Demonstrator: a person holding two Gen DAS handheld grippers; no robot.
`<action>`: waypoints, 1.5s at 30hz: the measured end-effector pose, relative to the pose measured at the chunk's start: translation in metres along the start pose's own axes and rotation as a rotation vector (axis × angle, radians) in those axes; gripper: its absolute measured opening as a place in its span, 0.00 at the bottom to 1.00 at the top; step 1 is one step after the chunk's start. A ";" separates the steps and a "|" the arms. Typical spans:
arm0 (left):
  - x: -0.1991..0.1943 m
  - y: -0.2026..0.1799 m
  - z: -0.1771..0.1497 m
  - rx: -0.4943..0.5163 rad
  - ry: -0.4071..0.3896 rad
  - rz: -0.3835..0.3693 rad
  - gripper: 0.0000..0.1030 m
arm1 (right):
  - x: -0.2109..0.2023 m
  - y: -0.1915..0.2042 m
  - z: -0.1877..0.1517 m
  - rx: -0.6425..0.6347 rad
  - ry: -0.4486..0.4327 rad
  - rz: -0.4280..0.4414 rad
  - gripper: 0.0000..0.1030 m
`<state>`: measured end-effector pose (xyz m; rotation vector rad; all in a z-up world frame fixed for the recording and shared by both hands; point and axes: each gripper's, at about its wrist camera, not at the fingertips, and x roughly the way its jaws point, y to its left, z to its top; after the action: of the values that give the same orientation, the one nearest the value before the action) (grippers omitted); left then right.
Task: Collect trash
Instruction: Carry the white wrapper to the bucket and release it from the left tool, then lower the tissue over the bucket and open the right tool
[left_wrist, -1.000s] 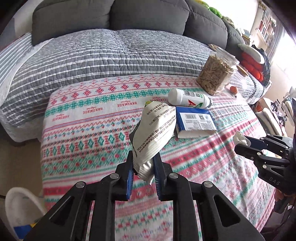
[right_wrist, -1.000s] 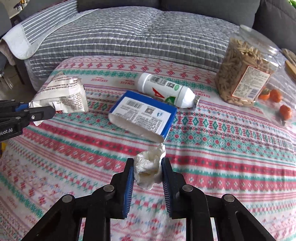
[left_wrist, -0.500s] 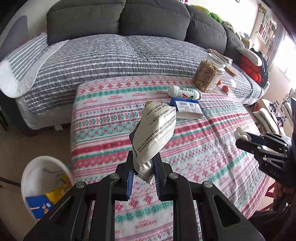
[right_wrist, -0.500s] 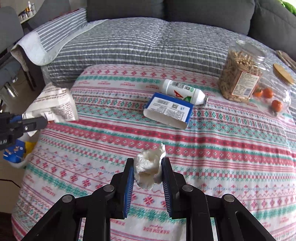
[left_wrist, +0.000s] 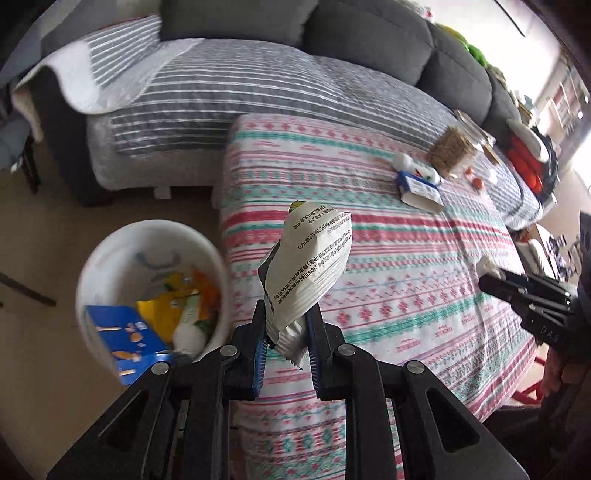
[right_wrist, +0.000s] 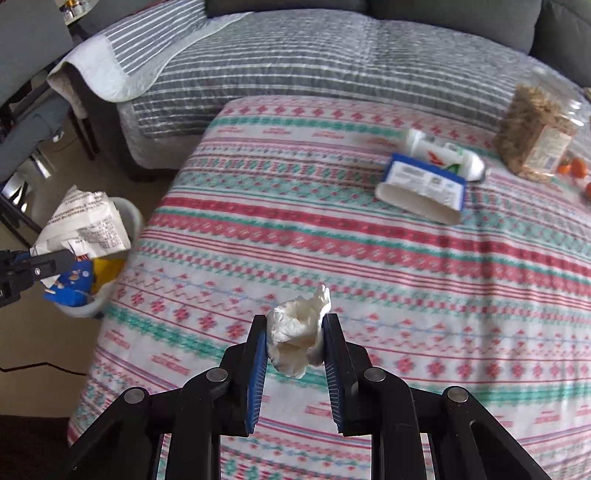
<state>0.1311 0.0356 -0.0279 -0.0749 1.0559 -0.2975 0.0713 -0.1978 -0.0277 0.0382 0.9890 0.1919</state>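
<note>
Crinkled white wrapper (left_wrist: 310, 269) stands up from the left gripper (left_wrist: 286, 345), clamped by its lower end so that the bulk hangs free for release, with the white bin (left_wrist: 110, 254) on the floor at the lower left of the frame, just beside the table edge. The right gripper (right_wrist: 295, 345) is clenched on a crumpled tissue (right_wrist: 297, 330) above the patterned tablecloth (right_wrist: 369, 240). A blue box (right_wrist: 424, 181) and a white bottle (right_wrist: 443, 157) lie touching at the upper right of the frame, judged to be the trash left to collect.
</note>
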 end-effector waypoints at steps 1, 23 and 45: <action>-0.003 0.010 0.000 -0.018 -0.008 0.012 0.20 | 0.003 0.006 0.002 -0.009 0.002 0.002 0.25; 0.007 0.120 -0.008 -0.219 -0.020 0.296 0.68 | 0.062 0.112 0.031 -0.148 0.018 0.091 0.25; -0.015 0.150 -0.038 -0.202 0.035 0.430 0.91 | 0.125 0.177 0.049 -0.144 0.067 0.271 0.26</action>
<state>0.1223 0.1867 -0.0646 -0.0222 1.1054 0.1978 0.1532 0.0015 -0.0832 0.0342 1.0329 0.5157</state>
